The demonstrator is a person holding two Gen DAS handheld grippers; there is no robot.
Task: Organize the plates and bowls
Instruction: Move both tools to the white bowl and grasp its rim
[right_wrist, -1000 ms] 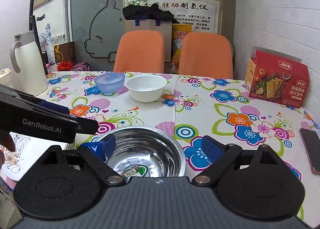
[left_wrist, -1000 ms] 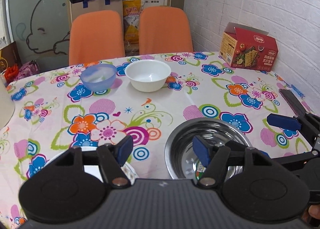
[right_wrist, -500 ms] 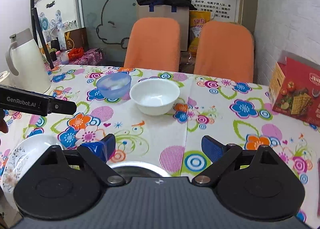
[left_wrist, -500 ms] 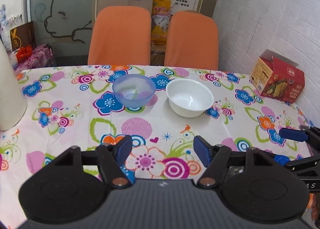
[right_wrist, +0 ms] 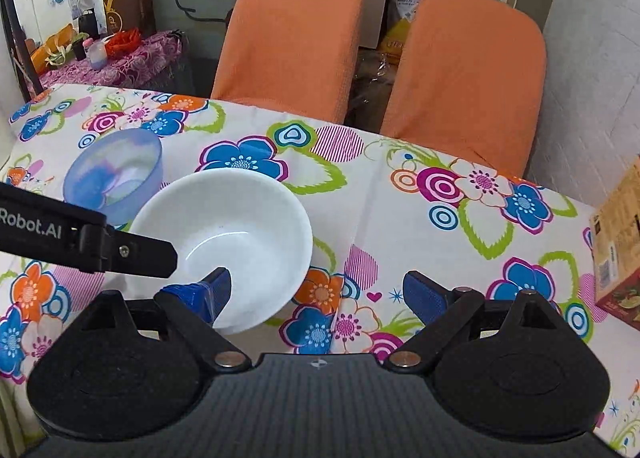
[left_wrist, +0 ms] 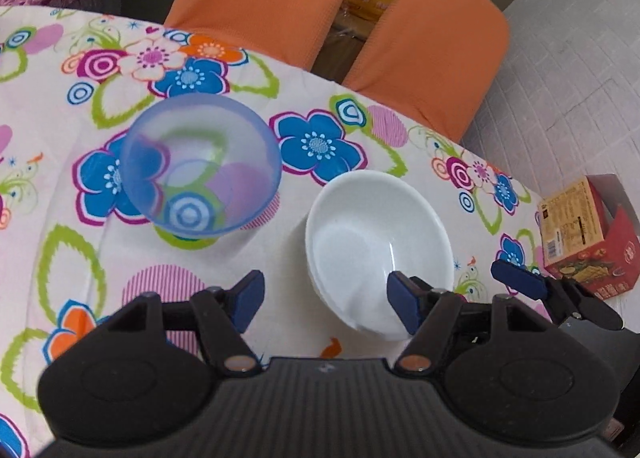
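While both tools hover above the floral tablecloth (right_wrist: pixel 400 194), the left gripper (left_wrist: pixel 326 300) stands spread wide, nothing between its pads, over the near rim of the white bowl (left_wrist: pixel 376 242). Right gripper (right_wrist: pixel 316 292) likewise agape and empty. Blue translucent bowl (left_wrist: pixel 200 162) sits just beside the white one.

Bare tablecloth (right_wrist: pixel 400 198) right of white bowl (right_wrist: pixel 240 234); blue bowl (right_wrist: pixel 114 172) crowding left.
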